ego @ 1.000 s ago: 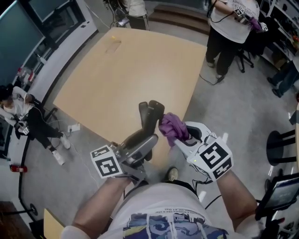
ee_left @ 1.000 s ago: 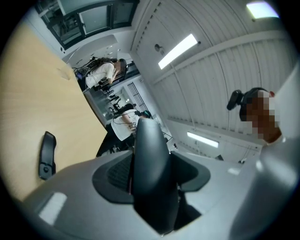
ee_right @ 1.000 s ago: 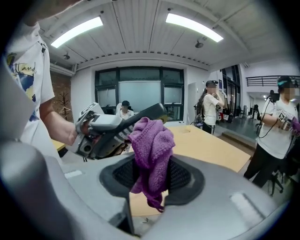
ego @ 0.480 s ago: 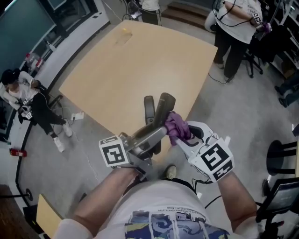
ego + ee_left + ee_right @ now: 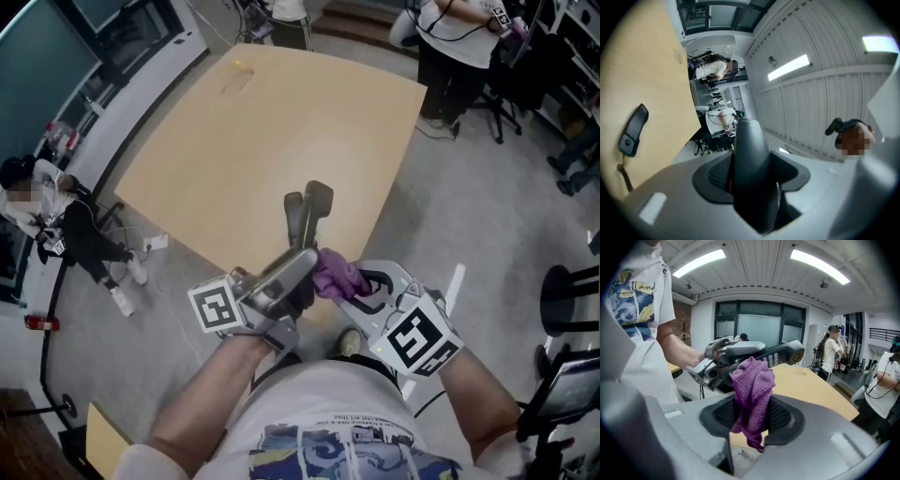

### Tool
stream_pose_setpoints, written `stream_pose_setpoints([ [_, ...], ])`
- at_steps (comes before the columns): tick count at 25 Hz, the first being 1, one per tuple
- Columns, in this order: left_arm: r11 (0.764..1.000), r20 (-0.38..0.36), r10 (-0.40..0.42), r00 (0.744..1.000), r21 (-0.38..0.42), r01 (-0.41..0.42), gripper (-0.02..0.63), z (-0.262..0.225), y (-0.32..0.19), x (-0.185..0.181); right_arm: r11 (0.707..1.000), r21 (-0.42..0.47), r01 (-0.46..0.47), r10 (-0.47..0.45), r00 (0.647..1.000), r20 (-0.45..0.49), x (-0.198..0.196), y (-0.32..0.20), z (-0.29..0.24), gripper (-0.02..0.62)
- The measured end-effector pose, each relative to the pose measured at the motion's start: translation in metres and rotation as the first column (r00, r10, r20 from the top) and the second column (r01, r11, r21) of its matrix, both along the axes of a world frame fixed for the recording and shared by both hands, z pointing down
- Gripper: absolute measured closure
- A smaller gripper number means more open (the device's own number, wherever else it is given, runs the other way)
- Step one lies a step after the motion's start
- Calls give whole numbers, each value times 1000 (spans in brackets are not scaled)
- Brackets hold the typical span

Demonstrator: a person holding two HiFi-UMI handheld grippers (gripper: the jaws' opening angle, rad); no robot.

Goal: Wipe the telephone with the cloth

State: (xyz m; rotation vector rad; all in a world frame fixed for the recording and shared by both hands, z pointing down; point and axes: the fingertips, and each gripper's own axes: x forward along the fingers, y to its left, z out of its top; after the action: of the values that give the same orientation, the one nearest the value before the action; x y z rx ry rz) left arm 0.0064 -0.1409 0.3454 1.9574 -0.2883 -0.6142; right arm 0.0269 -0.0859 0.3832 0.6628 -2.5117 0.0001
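Right gripper (image 5: 752, 417): jaws clamped on a bunched purple knitted cloth (image 5: 752, 383), with a short tail hanging below the pads. Just beyond it, the left gripper (image 5: 708, 367) holds a dark telephone handset (image 5: 785, 354), keypad visible, its far end pointing right. The cloth's top overlaps the handset's lower edge; contact uncertain. Bare forearm (image 5: 675, 348) and white printed shirt (image 5: 640, 296) at left. Pale wooden table (image 5: 813, 390) behind, right. Bystanders (image 5: 832, 356) far right. Ceiling light strips (image 5: 698, 262) overhead.
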Motion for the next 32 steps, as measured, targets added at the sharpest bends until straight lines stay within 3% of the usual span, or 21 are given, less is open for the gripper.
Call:
stream_pose_setpoints([
  [7,999,-103,34,994,-15,-36,350,-12,-1,-14,999,8,40,-40,998,-55,-10,14,7,456],
  [21,994,-147,94,985,-38,-100,351,-11,14,-19,979,67,-190,191,981,-11,3,-40,-20,456],
  [32,995,-147,82,986,-49,-90,351,-10,10,-30,984,123,-132,147,982,-116,-23,-22,-17,456],
])
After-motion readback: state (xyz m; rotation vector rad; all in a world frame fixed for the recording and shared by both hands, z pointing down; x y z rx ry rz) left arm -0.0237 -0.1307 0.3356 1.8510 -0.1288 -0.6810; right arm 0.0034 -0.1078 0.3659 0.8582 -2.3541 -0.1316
